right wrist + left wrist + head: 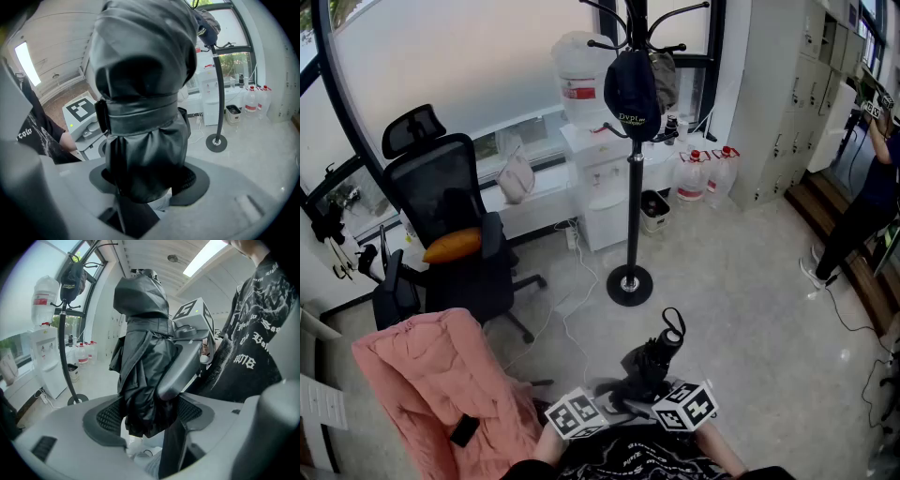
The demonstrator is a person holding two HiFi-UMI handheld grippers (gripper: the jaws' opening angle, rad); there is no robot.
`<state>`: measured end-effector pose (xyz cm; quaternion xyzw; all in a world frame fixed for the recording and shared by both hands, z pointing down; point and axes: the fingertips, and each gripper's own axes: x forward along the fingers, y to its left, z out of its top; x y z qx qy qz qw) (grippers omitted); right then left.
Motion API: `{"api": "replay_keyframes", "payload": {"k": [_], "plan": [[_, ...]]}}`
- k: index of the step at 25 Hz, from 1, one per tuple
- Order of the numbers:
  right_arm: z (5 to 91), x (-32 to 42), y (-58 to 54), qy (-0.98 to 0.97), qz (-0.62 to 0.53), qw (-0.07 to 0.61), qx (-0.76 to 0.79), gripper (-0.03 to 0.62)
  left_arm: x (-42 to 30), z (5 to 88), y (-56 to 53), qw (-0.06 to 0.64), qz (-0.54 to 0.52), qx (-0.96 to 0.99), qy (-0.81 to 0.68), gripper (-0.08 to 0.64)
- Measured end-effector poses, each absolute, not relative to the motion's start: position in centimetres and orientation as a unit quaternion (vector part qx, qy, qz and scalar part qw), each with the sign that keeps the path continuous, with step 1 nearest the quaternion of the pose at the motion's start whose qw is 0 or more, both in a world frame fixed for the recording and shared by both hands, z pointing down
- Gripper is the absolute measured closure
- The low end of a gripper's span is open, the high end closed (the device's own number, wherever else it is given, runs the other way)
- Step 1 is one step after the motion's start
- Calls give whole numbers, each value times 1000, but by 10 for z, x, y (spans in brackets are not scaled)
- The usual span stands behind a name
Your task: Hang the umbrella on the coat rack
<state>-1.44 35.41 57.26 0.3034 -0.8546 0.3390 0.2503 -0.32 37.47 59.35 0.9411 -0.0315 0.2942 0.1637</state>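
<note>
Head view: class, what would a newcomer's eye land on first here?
The folded black umbrella at bottom centre, clamped in the right hand-held gripper, stands out first. Beyond it rises the black coat rack with a dark cap hanging on it; a pink jacket lies at lower left.

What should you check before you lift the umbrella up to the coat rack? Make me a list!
1. Right gripper clamped on the umbrella: ok.
2. Left gripper pressing the umbrella between its jaws: cannot tell.
3. Upper hook on the coat rack bare: ok; a cap hangs lower.
4. Umbrella's strap loop free: ok.
5. Floor up to the rack's base bare: ok.
</note>
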Motion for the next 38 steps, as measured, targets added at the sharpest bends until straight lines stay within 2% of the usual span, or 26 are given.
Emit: {"api": "replay_keyframes", "payload": {"k": [11,26,38], "plan": [[561,-50,322,-849,326,248,333,333,-38,582,343,148,274,950,-13,222],[565,-76,308,-845,319,264,339,333,-64,585,331,163,249,954,-17,232],[581,-82,287,-852,348,256,297,331,-70,599,310,192,273,942,-39,235]]}}
